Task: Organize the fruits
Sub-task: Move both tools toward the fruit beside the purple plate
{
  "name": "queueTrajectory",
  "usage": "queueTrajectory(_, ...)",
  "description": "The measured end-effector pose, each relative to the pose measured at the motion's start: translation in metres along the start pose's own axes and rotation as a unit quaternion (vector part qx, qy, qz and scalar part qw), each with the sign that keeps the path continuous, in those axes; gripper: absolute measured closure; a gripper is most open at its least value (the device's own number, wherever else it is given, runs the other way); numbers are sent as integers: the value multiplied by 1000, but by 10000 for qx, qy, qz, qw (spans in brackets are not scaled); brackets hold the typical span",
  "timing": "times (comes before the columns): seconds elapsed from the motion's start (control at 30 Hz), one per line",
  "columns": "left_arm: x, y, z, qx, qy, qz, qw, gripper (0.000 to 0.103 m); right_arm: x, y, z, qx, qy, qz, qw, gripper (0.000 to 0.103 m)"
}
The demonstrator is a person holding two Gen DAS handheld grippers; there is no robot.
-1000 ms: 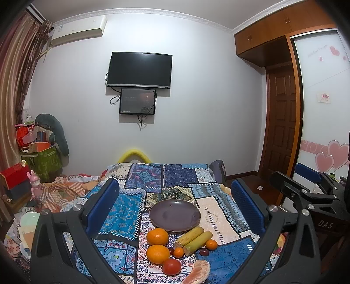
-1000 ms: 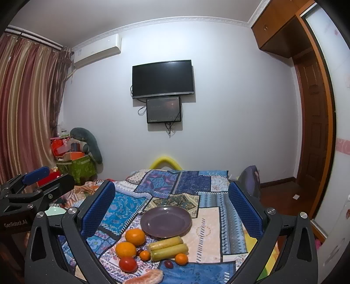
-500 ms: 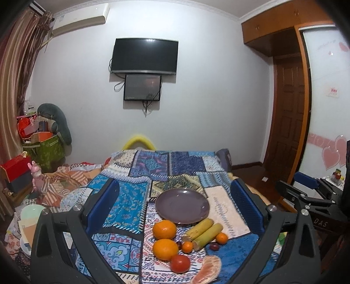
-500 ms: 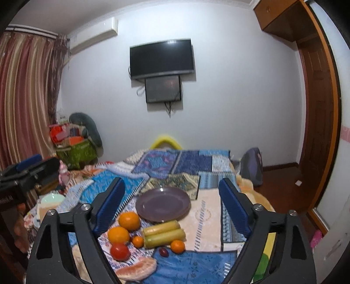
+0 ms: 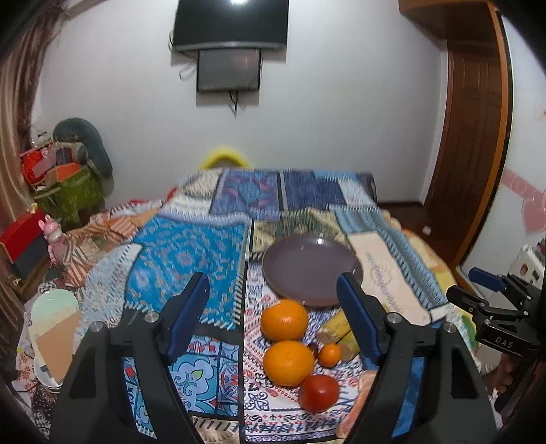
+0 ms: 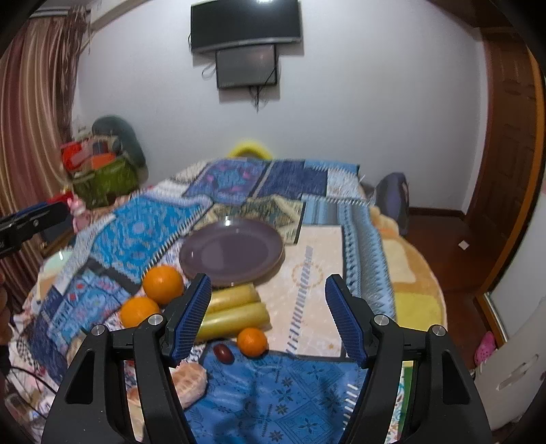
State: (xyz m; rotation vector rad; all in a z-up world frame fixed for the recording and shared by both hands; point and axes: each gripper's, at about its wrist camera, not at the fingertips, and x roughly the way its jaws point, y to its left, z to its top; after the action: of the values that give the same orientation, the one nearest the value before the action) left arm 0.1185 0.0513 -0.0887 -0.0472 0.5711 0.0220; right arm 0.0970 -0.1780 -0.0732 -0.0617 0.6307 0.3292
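An empty purple plate (image 5: 309,269) (image 6: 232,252) sits on a patchwork cloth. In front of it lie two oranges (image 5: 285,319) (image 5: 288,362) (image 6: 162,284) (image 6: 139,310), a tomato (image 5: 318,393), a small mandarin (image 5: 329,354) (image 6: 252,341), two yellow-green cane pieces (image 6: 235,309), a dark date (image 6: 223,352) and peeled pomelo pieces (image 6: 189,379). My left gripper (image 5: 273,307) is open and empty, above the oranges. My right gripper (image 6: 268,314) is open and empty, above the cane pieces and mandarin.
The patchwork cloth (image 6: 293,392) covers a round table. Plates and papers (image 5: 51,324) sit at the left. A green bag with clutter (image 5: 68,191) stands by the left wall. A wooden door (image 5: 471,136) is at the right. A TV (image 6: 245,24) hangs on the wall.
Both grippers have moved forward and tipped down toward the fruit, so the plate and fruit look larger and nearer. Both stay open and empty.
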Motion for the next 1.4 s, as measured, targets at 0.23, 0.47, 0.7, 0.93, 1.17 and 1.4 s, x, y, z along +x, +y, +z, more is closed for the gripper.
queueTrajectory(0.23,51,5,-11,96,698,-129,9974,26,39,5,-6,-183,584,186,9980,30)
queueTrajectory(0.47,95,8,-21,145,1313,-131,9912,24,73,15,-12,-389,948,359,9941,19)
queueTrajectory(0.7,127,8,-31,152,1640,-135,9862,11,101,30,-20,-585,1311,548,9881,8)
queueTrajectory(0.93,150,6,-40,257,1899,-88,9814,8,121,47,-28,-855,1590,693,9811,7)
queueTrajectory(1.17,165,-1,-45,352,2061,-151,9778,8,128,35,-28,-782,1623,704,9811,8)
queueTrajectory(1.4,172,-7,-47,401,2068,-236,9773,8,131,6,-21,-513,1574,436,9852,13)
